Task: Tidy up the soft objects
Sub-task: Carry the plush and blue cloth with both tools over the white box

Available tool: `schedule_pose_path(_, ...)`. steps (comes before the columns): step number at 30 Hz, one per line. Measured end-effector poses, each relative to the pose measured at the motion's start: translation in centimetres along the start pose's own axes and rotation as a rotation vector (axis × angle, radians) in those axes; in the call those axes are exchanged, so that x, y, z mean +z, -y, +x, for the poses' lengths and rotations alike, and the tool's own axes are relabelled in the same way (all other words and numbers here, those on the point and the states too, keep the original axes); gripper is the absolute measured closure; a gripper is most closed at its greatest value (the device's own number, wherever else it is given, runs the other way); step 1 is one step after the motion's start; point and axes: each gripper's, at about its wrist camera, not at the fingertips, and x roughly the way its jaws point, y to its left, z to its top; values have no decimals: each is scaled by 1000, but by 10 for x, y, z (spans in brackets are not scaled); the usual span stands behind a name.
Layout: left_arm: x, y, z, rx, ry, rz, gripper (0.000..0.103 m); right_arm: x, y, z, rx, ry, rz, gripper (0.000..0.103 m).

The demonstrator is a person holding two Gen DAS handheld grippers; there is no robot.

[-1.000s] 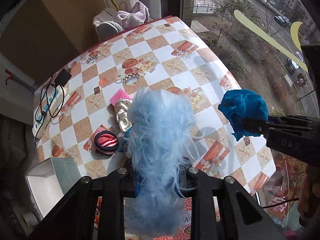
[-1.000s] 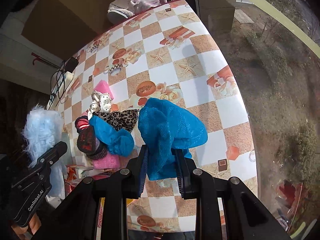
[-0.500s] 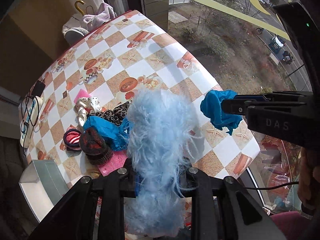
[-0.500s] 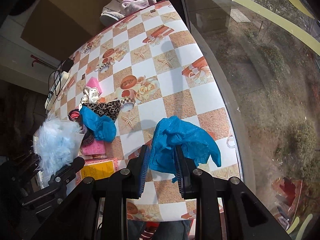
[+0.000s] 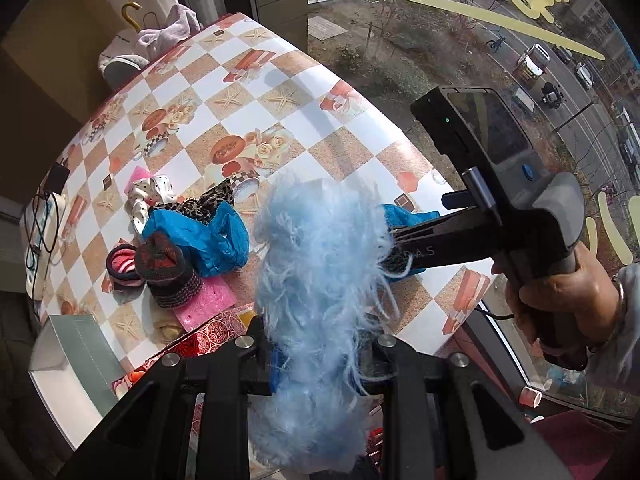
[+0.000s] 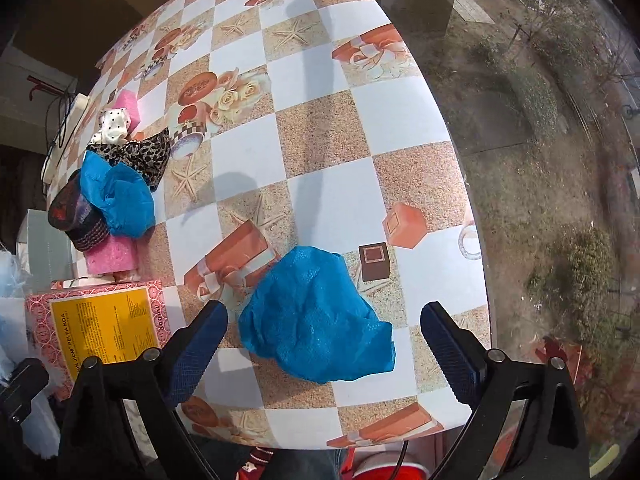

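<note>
Fluff fills the middle of the left wrist view: the left hand-held gripper (image 5: 320, 364) is clamped on a pale blue fluffy bundle (image 5: 320, 280) that stands upright between its fingers and hides much of the worktop (image 5: 280, 80) ahead. Beyond it to the left lies the pile of soft things: a blue cloth (image 5: 200, 240), a dark knitted piece (image 5: 168, 276), a pink sponge (image 5: 204, 306) and a leopard-print piece (image 5: 208, 200). To the right, the body of the other tool shows side-on, with only a sliver of blue fabric past the fluff. In the right wrist view, the right hand-held gripper (image 6: 324, 344) is spread wide and holds nothing; a crumpled blue cloth (image 6: 316, 316) lies on the worktop between its fingers, apparently touching neither, near the window-side edge. Its long axis runs roughly across the gap. This view alone shows that cloth whole, well apart from the pile at far left, beside a printed box (image 6: 100, 328).
</note>
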Motion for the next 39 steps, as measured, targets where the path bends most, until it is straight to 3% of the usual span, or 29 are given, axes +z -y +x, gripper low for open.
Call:
schedule_pose_path(1, -2, 1, 0, 2, -2, 17, 76, 1, 0, 10, -7, -20, 13, 7)
schedule_pose_path(2, -3, 4, 0, 3, -4, 33, 76, 1, -2, 18, -4, -41, 21, 16)
schedule_pose_path(3, -6, 7, 0, -3, -9, 50, 76, 1, -4, 27, -18, -68, 22, 29)
schedule_pose_path(4, -9, 10, 0, -11, -13, 67, 76, -1, -5, 33, -34, -89, 25, 47)
schedule_pose_path(6, -14, 15, 0, -20, -21, 109, 76, -6, -2, 40, -18, -124, 63, 68)
schedule_pose_path(15, -47, 20, -11, -55, -9, 234, 76, -48, 0, -15, 97, -50, 117, 71)
schedule_pose_path(24, -96, -13, -34, -36, 33, 212, 76, -111, -51, -44, 147, -90, 20, 71)
schedule_pose_path(30, -139, -59, -50, -15, 62, 95, 76, -134, -104, -47, 145, -133, -147, 71)
schedule_pose_path(39, -210, -150, -66, 72, 99, -215, 76, -146, -201, -64, 152, -133, -422, 71)
